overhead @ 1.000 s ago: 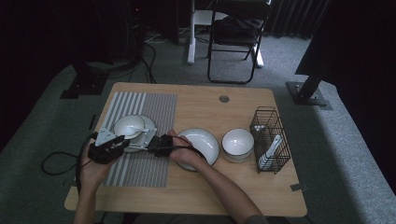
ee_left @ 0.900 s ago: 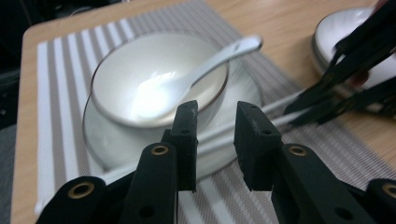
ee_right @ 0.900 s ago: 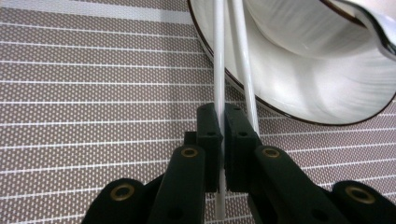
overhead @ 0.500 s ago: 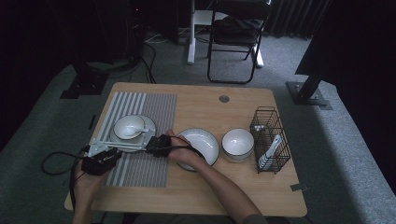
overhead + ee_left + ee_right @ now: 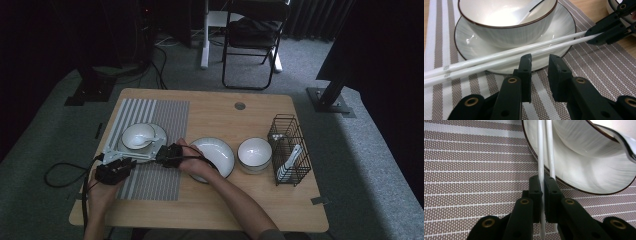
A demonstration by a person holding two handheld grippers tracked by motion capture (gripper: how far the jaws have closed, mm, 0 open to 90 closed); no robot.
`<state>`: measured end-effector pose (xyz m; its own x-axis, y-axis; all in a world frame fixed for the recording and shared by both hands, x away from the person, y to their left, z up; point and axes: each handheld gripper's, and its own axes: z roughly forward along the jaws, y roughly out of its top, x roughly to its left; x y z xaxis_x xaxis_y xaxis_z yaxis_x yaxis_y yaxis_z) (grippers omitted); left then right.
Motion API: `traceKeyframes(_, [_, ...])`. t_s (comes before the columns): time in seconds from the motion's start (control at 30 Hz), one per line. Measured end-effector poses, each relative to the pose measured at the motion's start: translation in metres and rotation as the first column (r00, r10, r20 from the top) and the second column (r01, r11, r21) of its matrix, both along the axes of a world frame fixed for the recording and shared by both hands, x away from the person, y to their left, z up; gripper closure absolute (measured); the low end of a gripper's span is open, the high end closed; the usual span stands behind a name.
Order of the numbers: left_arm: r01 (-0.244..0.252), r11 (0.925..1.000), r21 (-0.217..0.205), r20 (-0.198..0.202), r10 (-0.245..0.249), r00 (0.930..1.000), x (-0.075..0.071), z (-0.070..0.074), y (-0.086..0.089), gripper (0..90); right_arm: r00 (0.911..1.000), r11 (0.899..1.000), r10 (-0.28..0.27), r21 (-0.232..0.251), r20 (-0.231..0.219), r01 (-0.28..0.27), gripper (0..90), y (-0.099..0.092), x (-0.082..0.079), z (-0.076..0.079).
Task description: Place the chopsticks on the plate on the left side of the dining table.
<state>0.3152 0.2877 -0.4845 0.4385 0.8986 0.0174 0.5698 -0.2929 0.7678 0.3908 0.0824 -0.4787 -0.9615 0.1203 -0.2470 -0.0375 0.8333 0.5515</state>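
Two white chopsticks (image 5: 506, 53) lie level across the front rim of a saucer (image 5: 474, 47) on the striped placemat (image 5: 150, 180). On the saucer stands a white bowl (image 5: 137, 135) with a spoon in it. My right gripper (image 5: 161, 151) is shut on the chopsticks' right end (image 5: 540, 157), and its jaws (image 5: 542, 180) clamp them. That gripper also appears in the left gripper view (image 5: 604, 31). My left gripper (image 5: 540, 60) sits just short of the chopsticks. Its jaws have just been closing, a narrow gap is left, and nothing is between them. In the high view it (image 5: 116, 162) is at the mat's left.
A large white plate (image 5: 220, 150) lies right of the mat, partly under the right hand. Beside it stand a white bowl (image 5: 254, 152) and a black wire basket (image 5: 289, 150) holding a white spoon. The table's near edge is close behind the left hand.
The left gripper has drawn back from the bowl toward the near edge and sunk lower. The right gripper has kept still on the chopsticks.
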Motion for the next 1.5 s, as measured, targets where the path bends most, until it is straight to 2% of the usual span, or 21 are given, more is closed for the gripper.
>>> traceKeyframes(0.2, [0.013,0.9999,-0.004,-0.003,-0.013,0.9999,0.006,-0.001,-0.005,74.7,1.0000,1.000,-0.009,0.003,0.001,0.009,80.9,-0.002,-0.001,0.001])
traceKeyframes(0.47, [0.017,0.9999,0.001,-0.010,-0.017,0.9998,0.011,-0.004,-0.009,75.5,0.9999,0.999,-0.002,0.048,0.011,0.002,76.4,-0.014,-0.008,0.010])
traceKeyframes(0.57, [0.015,0.9999,-0.006,-0.010,-0.015,0.9998,0.012,-0.005,-0.009,75.5,0.9996,0.997,-0.023,0.071,0.018,0.022,76.0,-0.021,-0.006,0.017])
traceKeyframes(0.7, [0.018,0.9998,-0.008,-0.009,-0.018,0.9998,0.014,-0.006,-0.010,75.5,0.9979,0.995,-0.062,0.076,0.020,0.060,74.5,-0.028,0.000,0.020])
traceKeyframes(0.87, [0.021,0.9998,-0.003,-0.008,-0.021,0.9998,0.016,-0.006,-0.012,75.5,0.9937,0.990,-0.112,0.091,-0.002,0.112,74.0,-0.033,0.008,0.021])
traceKeyframes(0.97, [0.020,0.9998,-0.004,-0.011,-0.020,0.9997,0.017,-0.006,-0.013,75.5,0.9924,0.988,-0.123,0.092,-0.009,0.123,73.9,-0.032,0.010,0.019])
traceKeyframes(1.3, [0.017,0.9998,-0.008,-0.010,-0.017,0.9998,0.020,-0.008,-0.014,75.3,0.9936,0.990,-0.110,0.091,-0.028,0.112,72.0,-0.026,0.010,0.015])
traceKeyframes(1.5, [0.011,0.9999,-0.013,-0.009,-0.011,0.9999,0.021,-0.009,-0.012,75.0,0.9957,0.994,-0.088,0.065,-0.029,0.090,71.1,-0.018,0.006,0.009])
